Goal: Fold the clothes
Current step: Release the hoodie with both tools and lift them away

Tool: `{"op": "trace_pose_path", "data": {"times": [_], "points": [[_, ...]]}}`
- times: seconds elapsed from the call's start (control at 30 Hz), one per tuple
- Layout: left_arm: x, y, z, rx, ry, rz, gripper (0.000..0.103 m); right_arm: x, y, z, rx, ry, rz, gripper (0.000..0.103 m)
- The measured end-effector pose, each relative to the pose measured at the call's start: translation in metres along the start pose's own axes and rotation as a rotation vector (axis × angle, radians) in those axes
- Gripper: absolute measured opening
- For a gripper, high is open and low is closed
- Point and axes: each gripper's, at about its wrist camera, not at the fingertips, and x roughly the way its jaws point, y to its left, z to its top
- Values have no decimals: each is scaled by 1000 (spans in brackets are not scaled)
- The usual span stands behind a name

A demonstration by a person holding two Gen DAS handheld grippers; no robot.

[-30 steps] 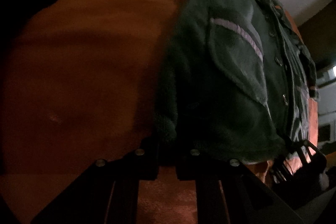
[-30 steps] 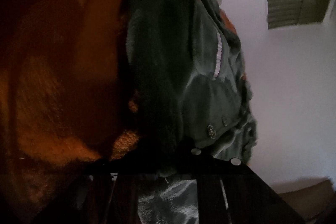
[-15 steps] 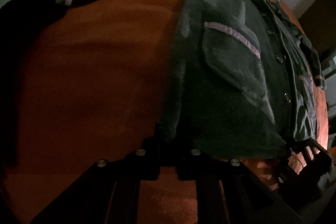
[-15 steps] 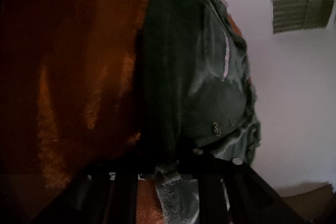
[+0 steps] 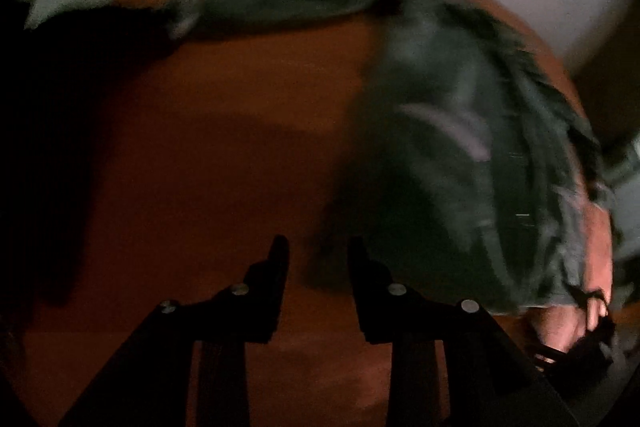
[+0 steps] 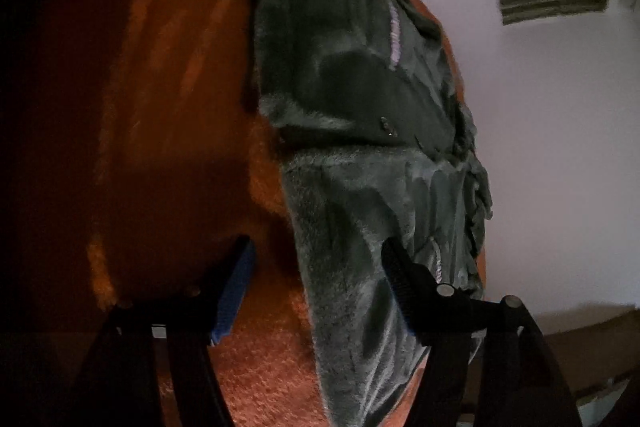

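Green fleece garment (image 5: 460,163) lies spread on orange blanket (image 5: 220,167), one sleeve stretched out toward far edge, buttons and pale trim stripe face up. Left view motion-blurred.

Left gripper (image 5: 318,255): jaws opening, nothing pinched; garment hem lies just beyond tips, apart from pads.

Right gripper (image 6: 316,259): jaws opening wide, fabric released. Garment (image 6: 360,115) edge lies loose between fingers, right finger (image 6: 404,279) resting against cloth, blue-padded left finger clear over blanket (image 6: 160,107).

Person's hand (image 5: 588,283) at garment's right corner. White wall behind.

Dim, motion-blurred, heavy fisheye vignette
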Motion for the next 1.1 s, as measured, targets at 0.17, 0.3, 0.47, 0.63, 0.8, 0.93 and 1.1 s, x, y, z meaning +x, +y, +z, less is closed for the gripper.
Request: {"op": "trace_pose_path", "data": {"times": [0.17,0.3,0.47,0.63,0.8,0.93,1.1], "points": [[14,-86,13,207,1,-148,32,22,-9,21,47,0,-45,61],[30,-119,7,306,41,-192,32,44,-18,30,59,18,-39,15],[28,-119,5,306,47,-215,32,28,-28,21,112,5,82,13],[42,-123,8,265,87,-234,32,-14,1,5,54,-38,154,12],[54,-134,5,262,113,-241,32,-6,3,12,97,-25,38,15],[58,-145,6,268,132,-272,32,-13,-6,23,135,-58,32,46],[64,-170,12,314,163,-342,32,-29,7,15,75,-97,68,63]]}}
